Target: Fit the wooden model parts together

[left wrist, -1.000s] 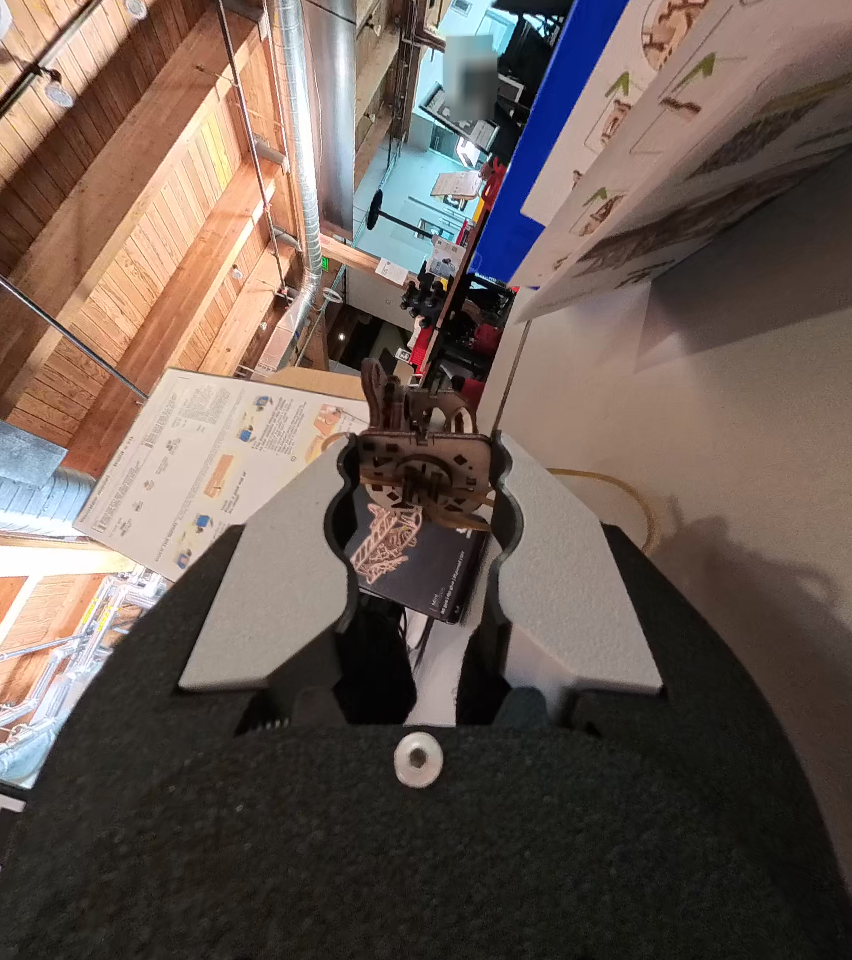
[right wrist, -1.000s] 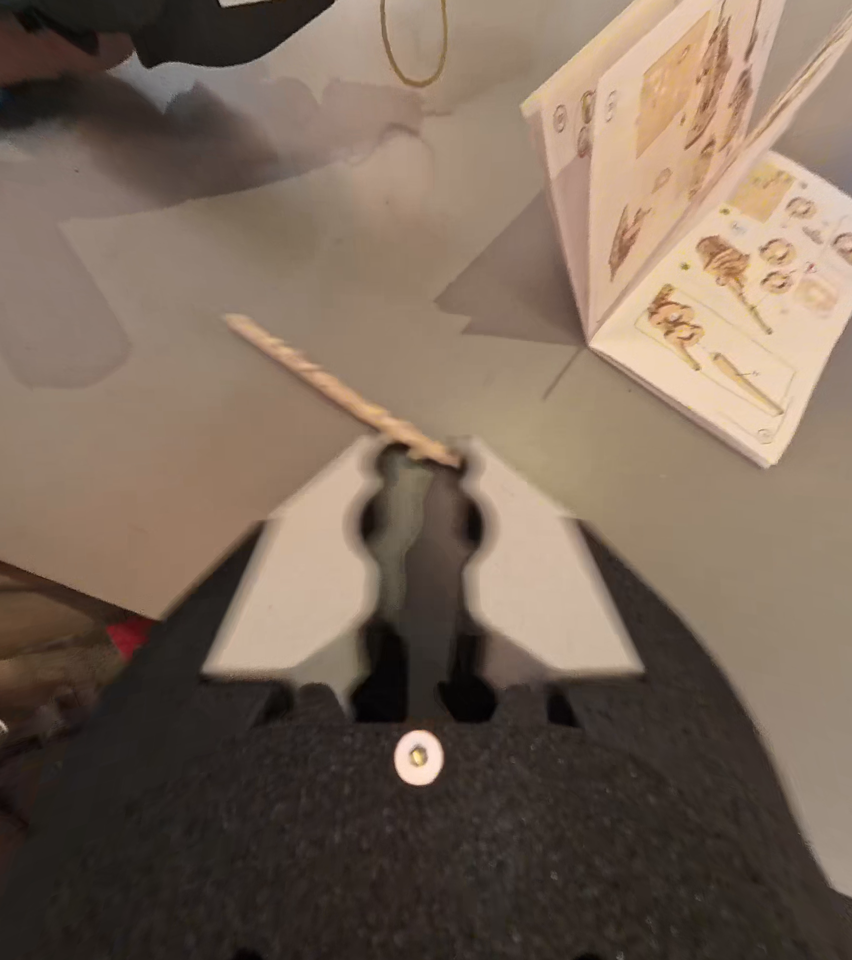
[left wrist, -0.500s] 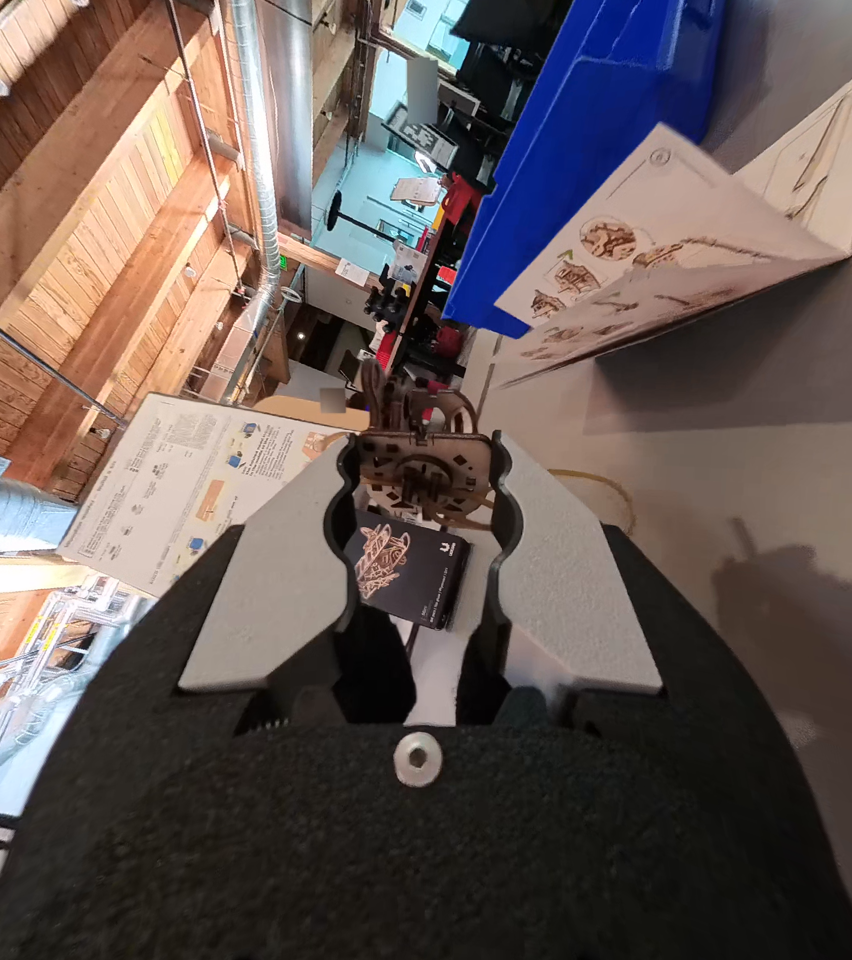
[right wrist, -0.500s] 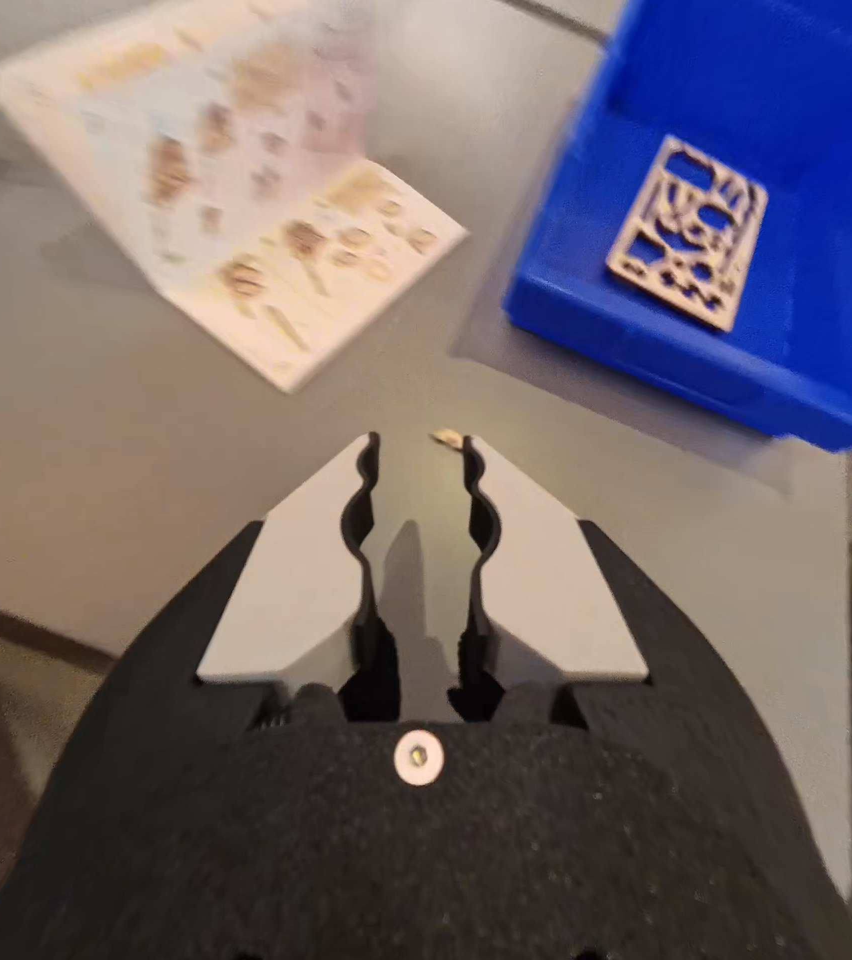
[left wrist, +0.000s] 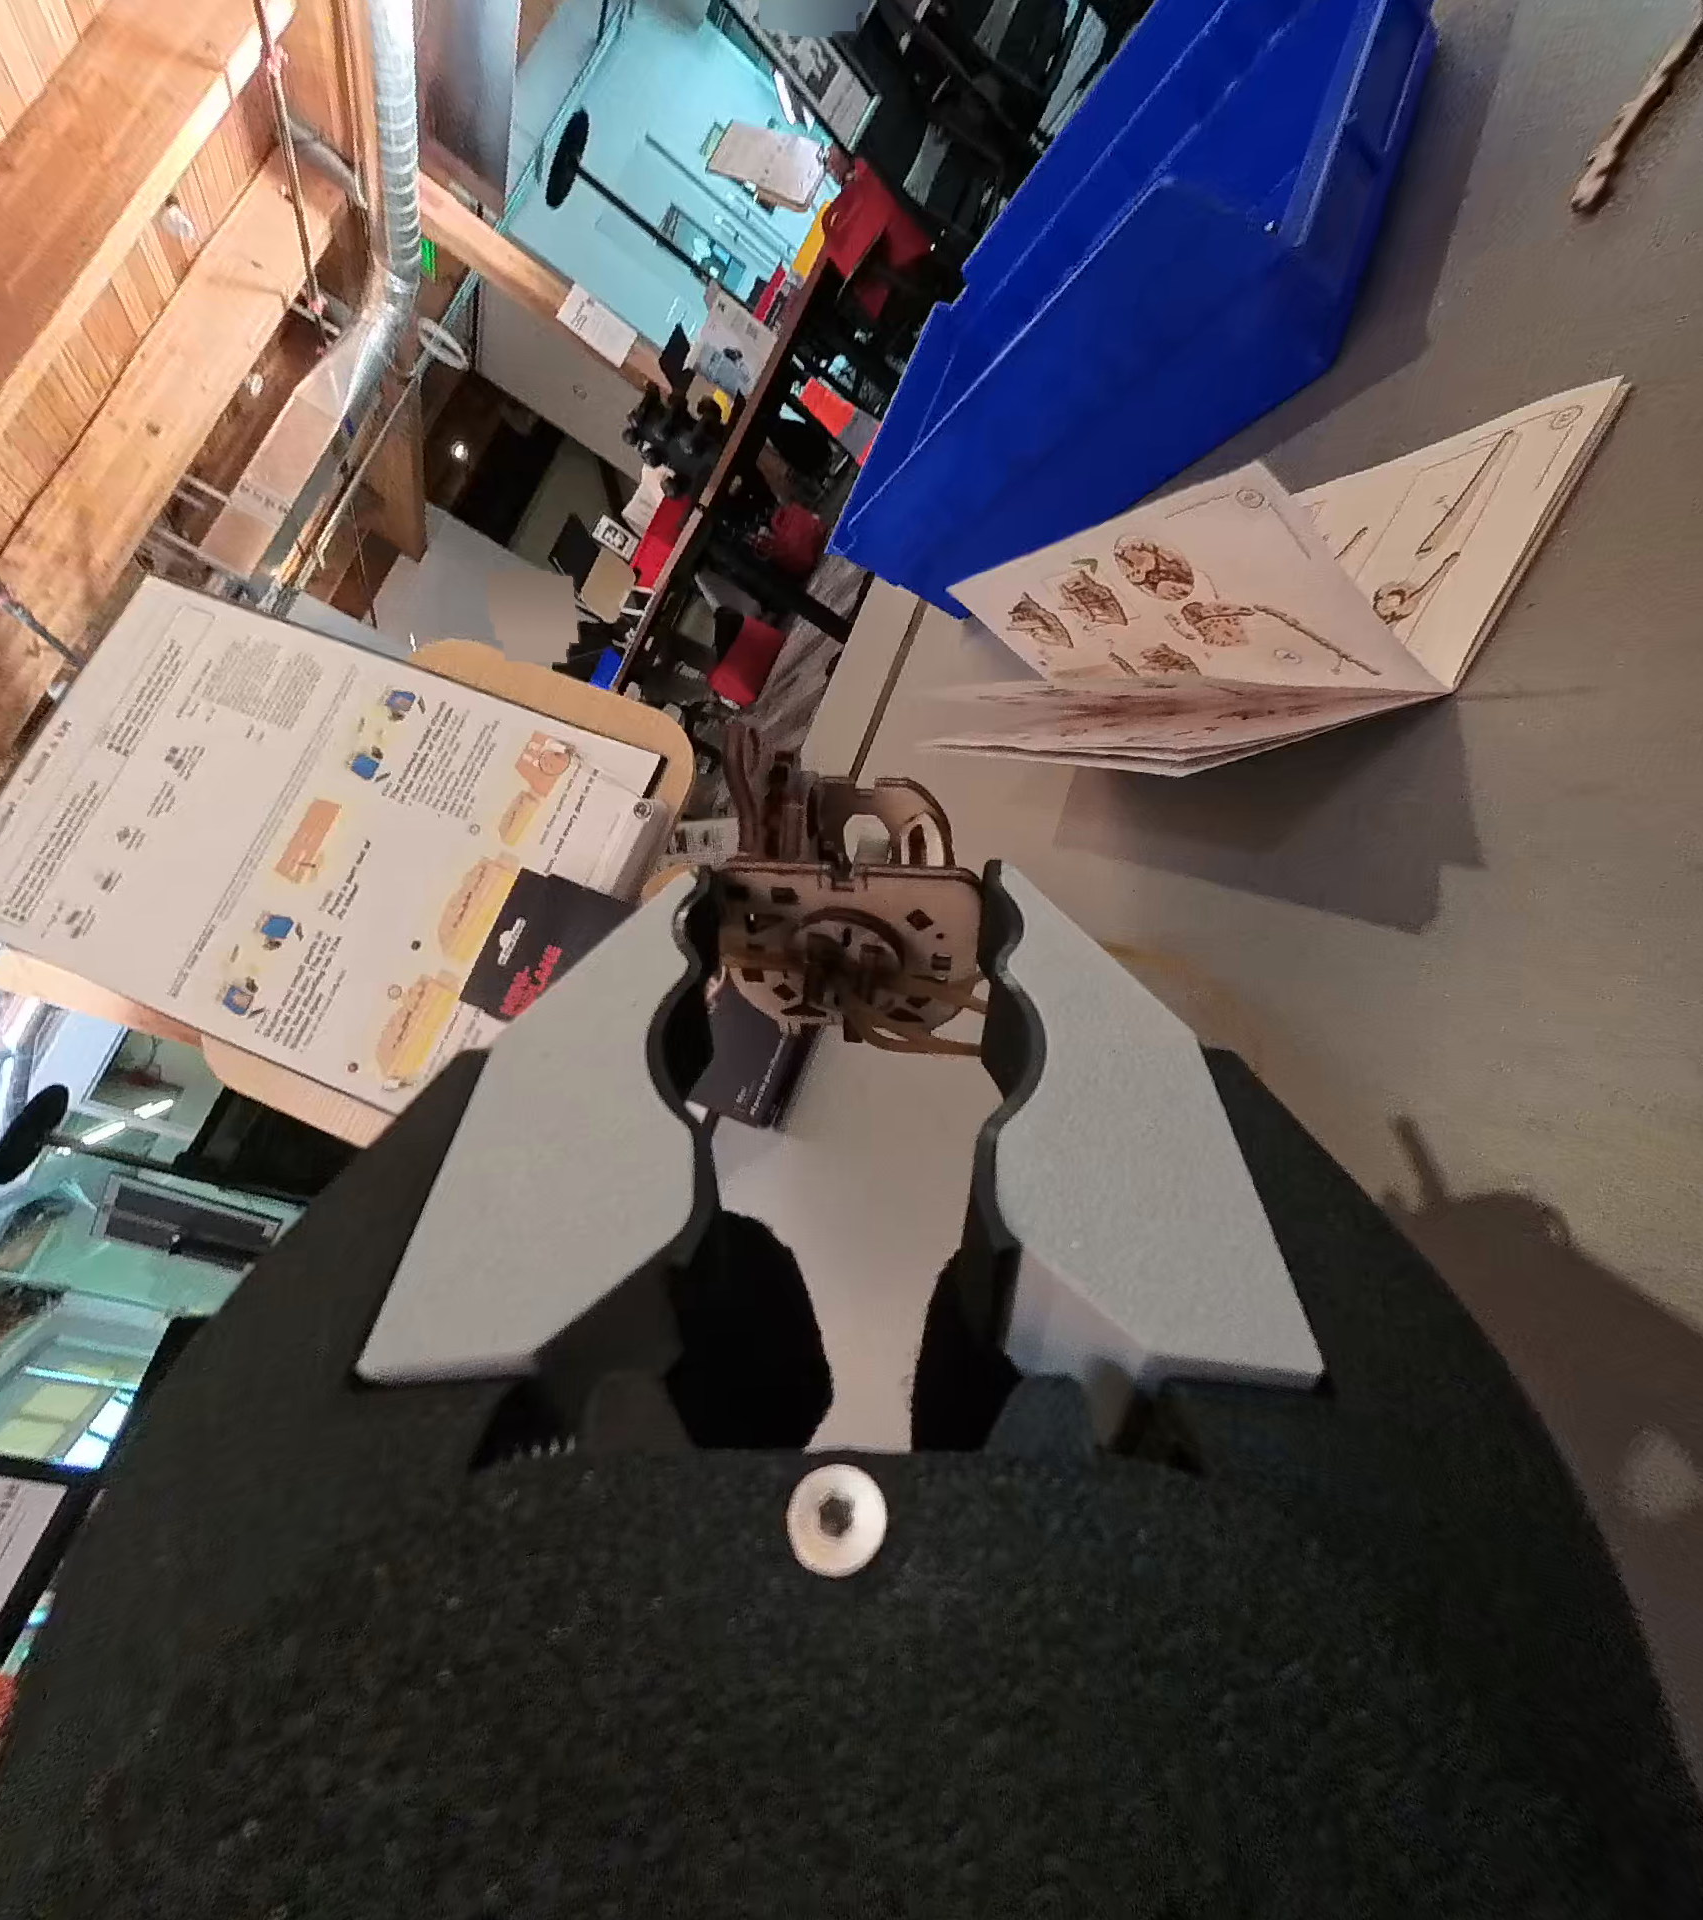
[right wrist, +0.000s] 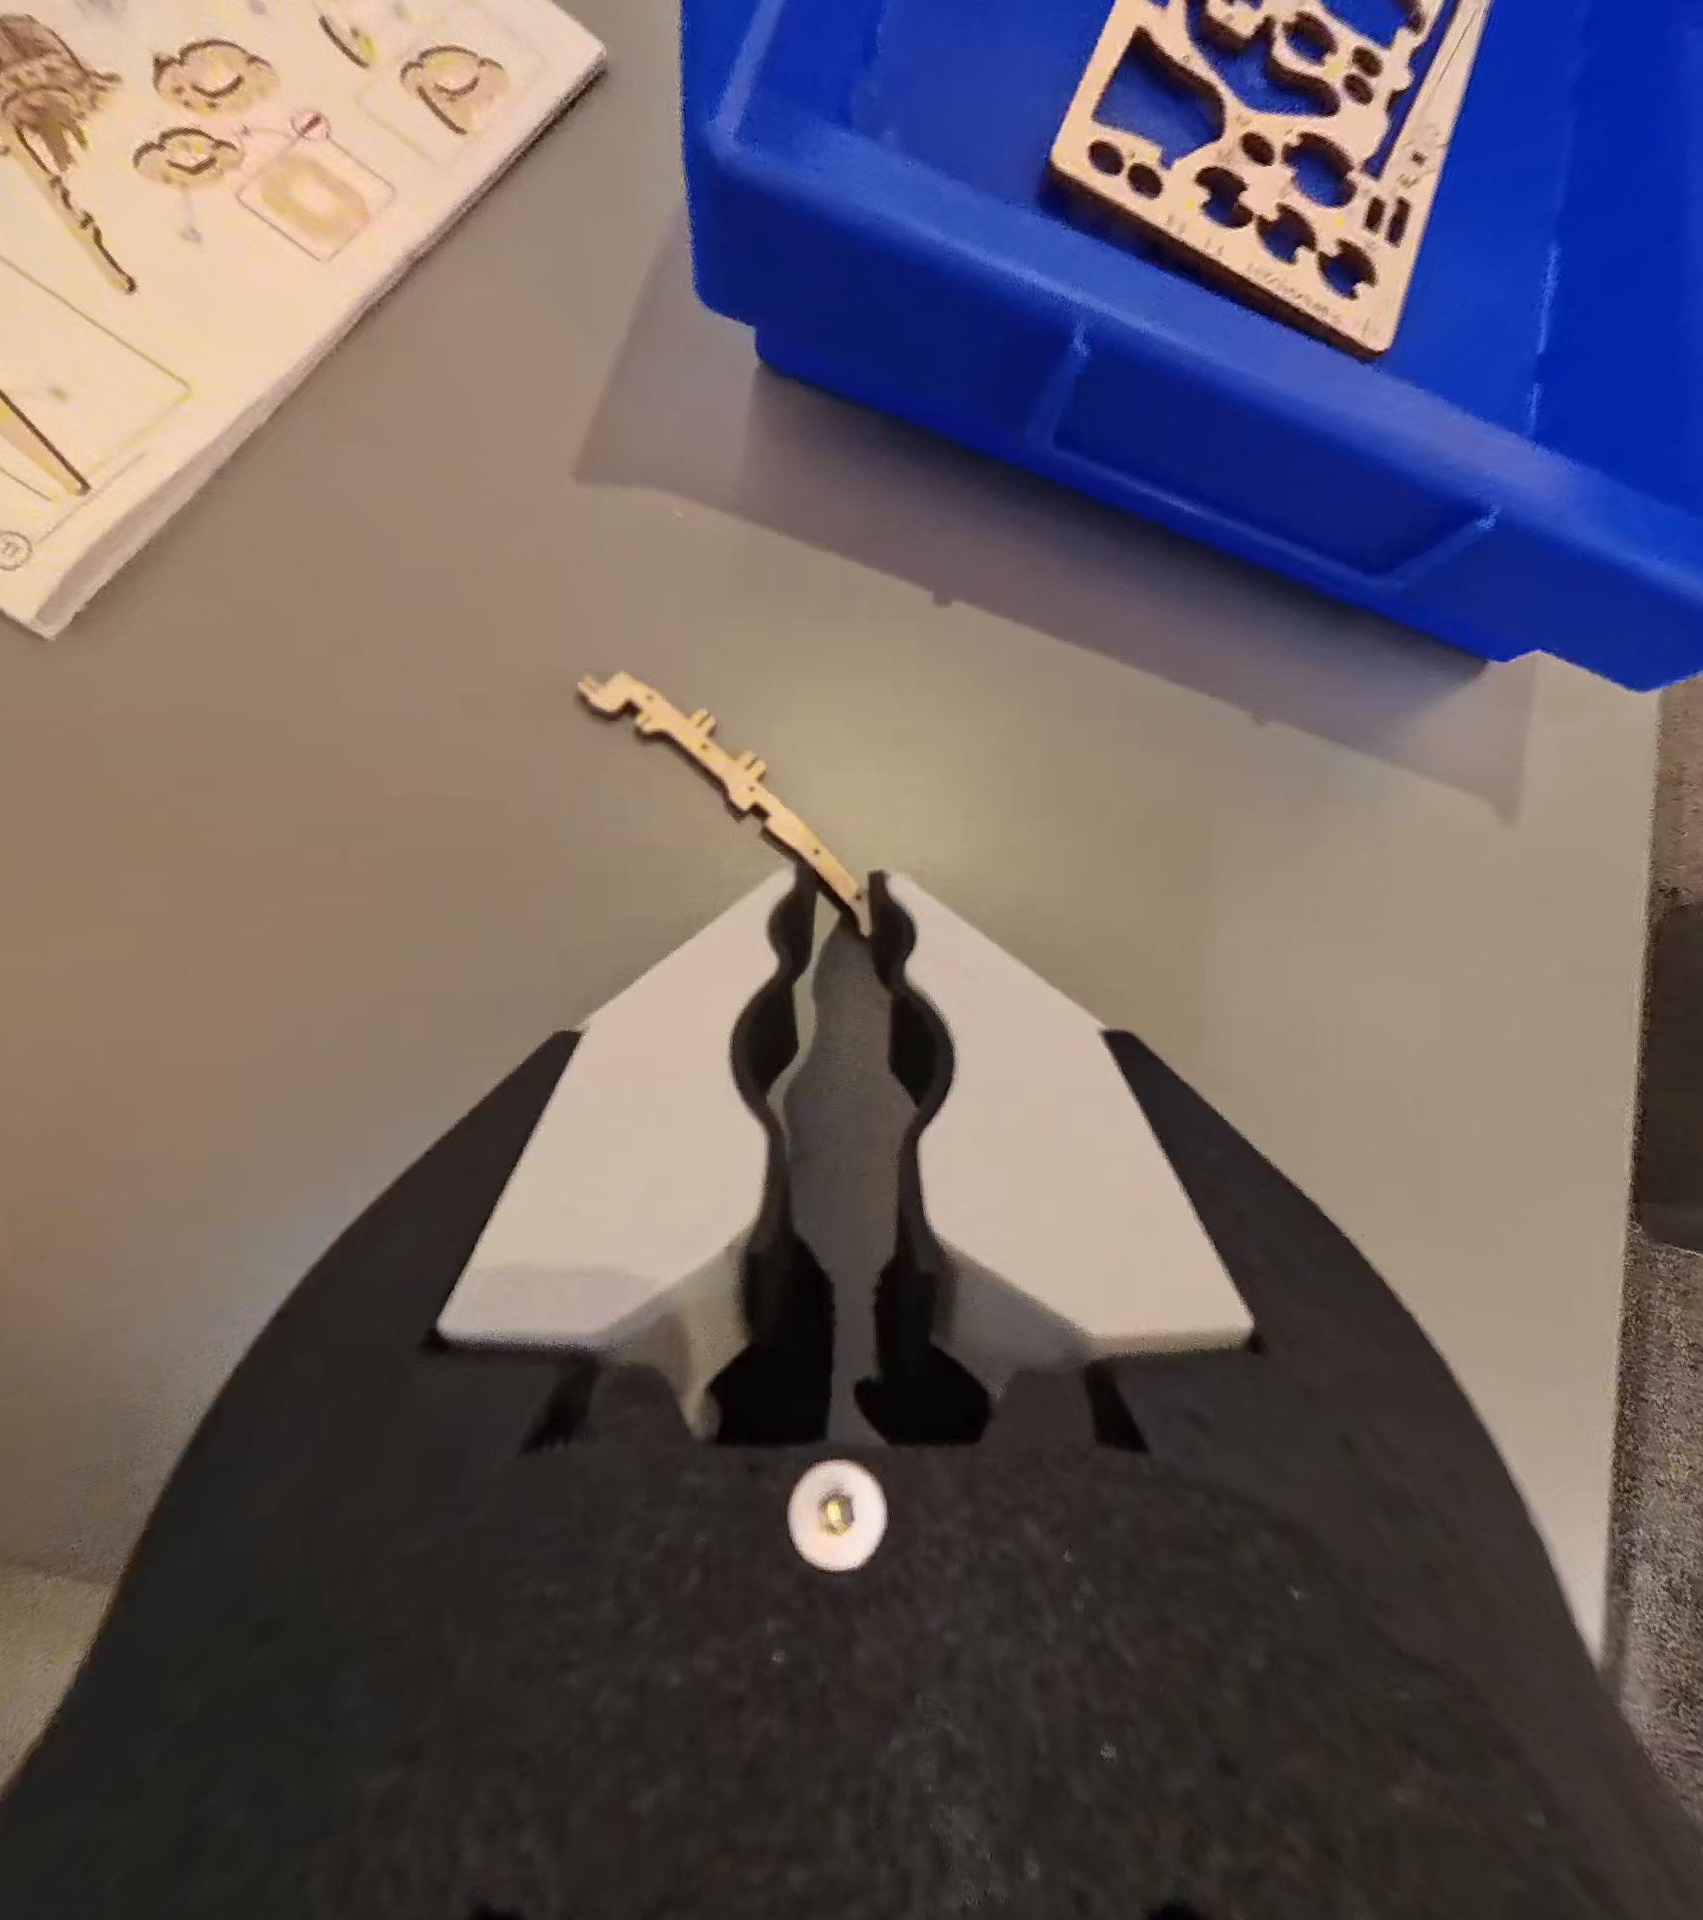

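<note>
The left gripper (left wrist: pixel 842 914) is clamping a partly built wooden model (left wrist: pixel 852 930) between its fingertips, the jaws standing moderately apart at the width of the model's flat perforated plate and pressing on both of its side edges. More wooden pieces of the model are sticking out beyond the plate, on its far side. The gripper is being held rolled onto its side, so the grey table (left wrist: pixel 1605 935) is running up the right of its view. An open instruction booklet (left wrist: pixel 1273 623) is lying on the table beyond the model, and a blue bin (left wrist: pixel 1138 312) is sitting just behind the booklet. A small dark box (left wrist: pixel 748 1070) is showing through the gap between the fingers, and a printed sheet on a brown board (left wrist: pixel 307 831) is standing to the left.

The right gripper (right wrist: pixel 842 894) is pinching the near end of a thin notched wooden strip (right wrist: pixel 712 753), the jaws being nearly closed with only a narrow slit between them. The strip is slanting away to the far left from the fingertips over the grey table (right wrist: pixel 307 831); whether its far end is touching the table cannot be told. The blue bin (right wrist: pixel 1190 416) is sitting at the far right with a punched-out wooden sheet (right wrist: pixel 1262 156) lying inside it. The instruction booklet (right wrist: pixel 151 260) is lying at the far left, well apart from the strip
</note>
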Demonstrator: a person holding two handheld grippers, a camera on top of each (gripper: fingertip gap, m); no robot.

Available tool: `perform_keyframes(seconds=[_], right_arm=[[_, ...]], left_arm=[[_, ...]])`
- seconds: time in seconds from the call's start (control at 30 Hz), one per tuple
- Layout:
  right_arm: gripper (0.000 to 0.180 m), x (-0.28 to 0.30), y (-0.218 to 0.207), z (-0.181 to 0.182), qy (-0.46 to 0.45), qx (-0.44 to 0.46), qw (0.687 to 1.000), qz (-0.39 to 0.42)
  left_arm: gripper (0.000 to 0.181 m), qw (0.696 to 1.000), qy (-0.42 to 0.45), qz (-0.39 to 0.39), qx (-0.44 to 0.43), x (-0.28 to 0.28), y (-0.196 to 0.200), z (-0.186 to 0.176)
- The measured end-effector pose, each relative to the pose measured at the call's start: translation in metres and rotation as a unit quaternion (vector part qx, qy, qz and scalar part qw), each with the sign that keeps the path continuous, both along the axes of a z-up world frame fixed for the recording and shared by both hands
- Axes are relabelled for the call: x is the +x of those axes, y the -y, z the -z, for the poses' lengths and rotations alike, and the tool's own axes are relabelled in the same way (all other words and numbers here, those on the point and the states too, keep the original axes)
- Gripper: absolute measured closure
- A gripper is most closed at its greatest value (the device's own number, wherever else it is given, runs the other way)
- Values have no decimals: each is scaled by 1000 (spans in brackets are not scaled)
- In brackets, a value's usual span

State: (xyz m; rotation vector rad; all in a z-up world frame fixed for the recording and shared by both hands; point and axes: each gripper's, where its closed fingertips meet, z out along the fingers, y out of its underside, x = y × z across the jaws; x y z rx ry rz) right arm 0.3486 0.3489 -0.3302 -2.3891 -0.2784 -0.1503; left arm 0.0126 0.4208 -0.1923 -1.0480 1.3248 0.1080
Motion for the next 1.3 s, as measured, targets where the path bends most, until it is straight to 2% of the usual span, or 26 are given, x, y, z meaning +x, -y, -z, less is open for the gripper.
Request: perform_keyframes(seconds=[0.17,0.33,0.47,0.57,0.67,0.7,0.8,1.0,1.3], right_arm=[[176,-43,0,0,-38,-27,999,-5],[180,-130,9,-9,-122,-47,990,-53],[180,-182,22,-14,-177,-54,977,-105],[177,-169,17,-31,-134,10,982,-136],[142,-136,13,-42,-122,56,973,-187],[138,-123,12,-37,-106,55,972,-202],[138,-99,3,-20,-78,55,968,-231],[138,-102,-11,-1,-57,38,959,-274],[138,-115,-15,0,-99,21,941,-324]], left_arm=[[133,999,-9,-46,-8,-9,11,2],[133,995,-53,-84,26,-20,14,14],[133,993,-72,-85,49,-24,15,14],[133,993,-71,-86,40,-27,15,16],[133,994,-67,-84,29,-30,15,16],[133,994,-65,-81,25,-30,16,17],[133,996,-57,-71,12,-28,17,17],[133,997,-53,-60,10,-27,22,15],[133,997,-51,-56,3,-28,23,16]])
